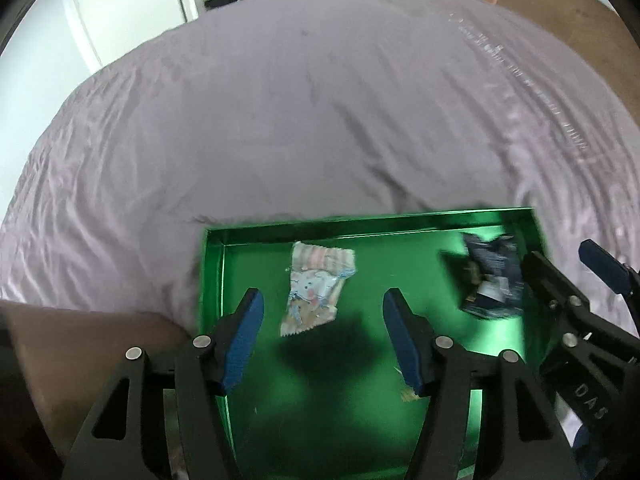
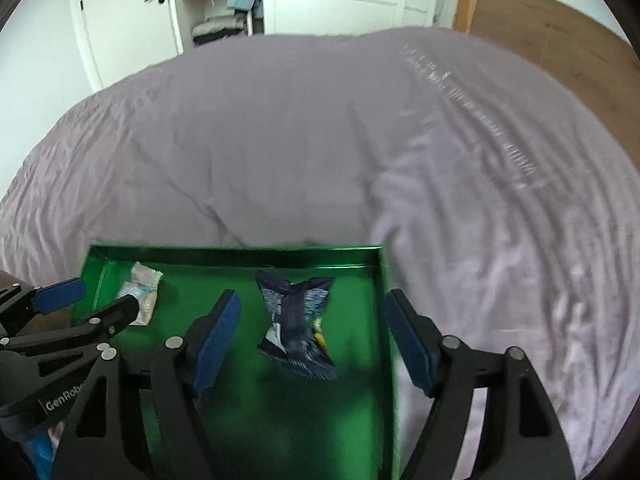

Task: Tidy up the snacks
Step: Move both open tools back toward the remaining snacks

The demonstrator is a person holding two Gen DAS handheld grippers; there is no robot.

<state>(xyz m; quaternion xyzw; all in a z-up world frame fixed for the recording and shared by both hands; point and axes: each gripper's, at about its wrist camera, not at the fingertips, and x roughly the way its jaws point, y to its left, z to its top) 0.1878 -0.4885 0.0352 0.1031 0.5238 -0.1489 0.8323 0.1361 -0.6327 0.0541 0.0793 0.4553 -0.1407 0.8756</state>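
Observation:
A green tray (image 1: 360, 222) (image 2: 240, 254) lies on the bed. A pale pink and blue snack packet (image 1: 316, 286) (image 2: 140, 288) lies in its left part. A dark blue snack packet (image 1: 490, 276) (image 2: 298, 320) lies in its right part. My left gripper (image 1: 323, 320) (image 2: 90, 300) is open and empty, hovering over the tray just short of the pale packet. My right gripper (image 2: 312, 322) (image 1: 568, 264) is open and empty, hovering over the tray's right side with the dark packet between its fingers in view.
The tray sits near the front edge of a bed with a wrinkled lilac cover (image 1: 304, 120) (image 2: 320, 140). A wooden headboard (image 2: 560, 40) is at the right. White doors and an open closet (image 2: 212, 0) stand behind.

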